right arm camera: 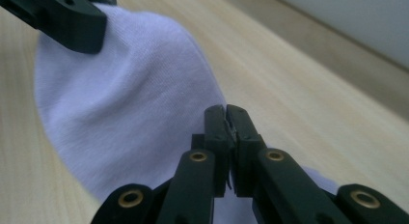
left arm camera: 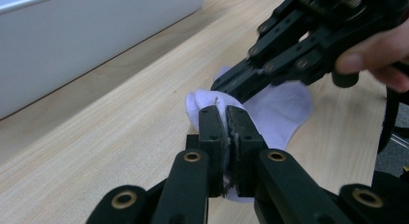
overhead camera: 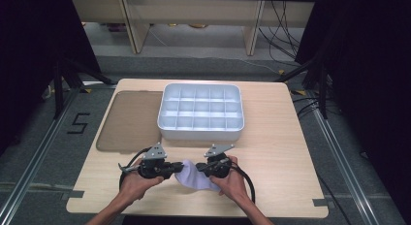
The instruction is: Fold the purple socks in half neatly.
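A pale lilac sock (overhead camera: pixel 195 177) lies on the wooden table (overhead camera: pixel 278 152) near its front edge, between two hand-held grippers. My left gripper (overhead camera: pixel 179 168) is at the sock's left end and my right gripper (overhead camera: pixel 200 168) at its right end. In the left gripper view, the left gripper (left arm camera: pixel 225 117) is shut on the sock (left arm camera: pixel 282 108), and the right gripper (left arm camera: pixel 234 86) pinches the same cloth just beyond. In the right gripper view, the right gripper (right arm camera: pixel 225 113) is shut on the edge of the sock (right arm camera: pixel 125 103), and the left gripper (right arm camera: pixel 72 21) holds the far end.
A white tray (overhead camera: pixel 201 133) with several compartments stands in the middle of the table, beyond the grippers. A brown translucent lid (overhead camera: pixel 128 120) lies flat to its left. The tray's wall (left arm camera: pixel 72 45) rises close behind the left gripper. Cables trail from both grippers.
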Tool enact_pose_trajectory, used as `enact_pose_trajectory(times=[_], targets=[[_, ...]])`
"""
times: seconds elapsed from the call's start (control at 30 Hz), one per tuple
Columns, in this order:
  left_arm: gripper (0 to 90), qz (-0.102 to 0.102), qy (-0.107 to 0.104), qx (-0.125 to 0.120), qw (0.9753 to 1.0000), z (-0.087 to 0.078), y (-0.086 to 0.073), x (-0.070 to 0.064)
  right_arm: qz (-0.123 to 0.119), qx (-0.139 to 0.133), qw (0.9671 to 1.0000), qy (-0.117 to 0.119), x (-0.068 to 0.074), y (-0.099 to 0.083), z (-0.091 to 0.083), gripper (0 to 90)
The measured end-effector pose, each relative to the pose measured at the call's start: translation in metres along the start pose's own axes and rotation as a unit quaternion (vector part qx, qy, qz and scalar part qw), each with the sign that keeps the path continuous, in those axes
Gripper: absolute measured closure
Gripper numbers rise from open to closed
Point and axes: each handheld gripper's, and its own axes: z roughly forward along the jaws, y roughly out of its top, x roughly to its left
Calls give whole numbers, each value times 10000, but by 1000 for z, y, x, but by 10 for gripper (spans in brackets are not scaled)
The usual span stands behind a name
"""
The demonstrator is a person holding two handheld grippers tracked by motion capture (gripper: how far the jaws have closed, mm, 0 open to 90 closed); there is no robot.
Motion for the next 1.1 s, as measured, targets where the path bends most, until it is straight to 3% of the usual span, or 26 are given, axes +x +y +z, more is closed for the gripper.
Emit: enact_pose_trajectory(times=[0.1, 0.23, 0.37, 0.53, 0.77, 0.83, 0.93, 1.1], targets=[[854, -1, 51, 57, 10000, 0, 0, 0, -28, -82, 9999, 96, 0, -2, -10, 886], [853, 15, 22, 132, 9999, 0, 1, -1, 22, 53, 9997, 218, 10, -12, -17, 873], [852, 42, 47, 158, 9999, 1, 3, -4, -79, 213, 9993, 308, 17, -16, -13, 869], [851, 106, -68, 155, 9998, 2, 7, -13, -187, 440, 9983, 320, 21, -14, -1, 888], [851, 3, -113, 99, 9999, -4, 7, -9, -150, 419, 9971, 618, 27, -8, 11, 892], [851, -39, -35, 73, 10000, -7, 5, -7, -164, 415, 9969, 650, 28, -7, 13, 892], [851, -92, -15, 79, 9999, -9, 4, -4, -250, 343, 9970, 649, 23, -8, 9, 891], [851, -106, -100, 76, 9999, -8, 6, -5, 17, 149, 9990, 417, 8, -9, -15, 890]])
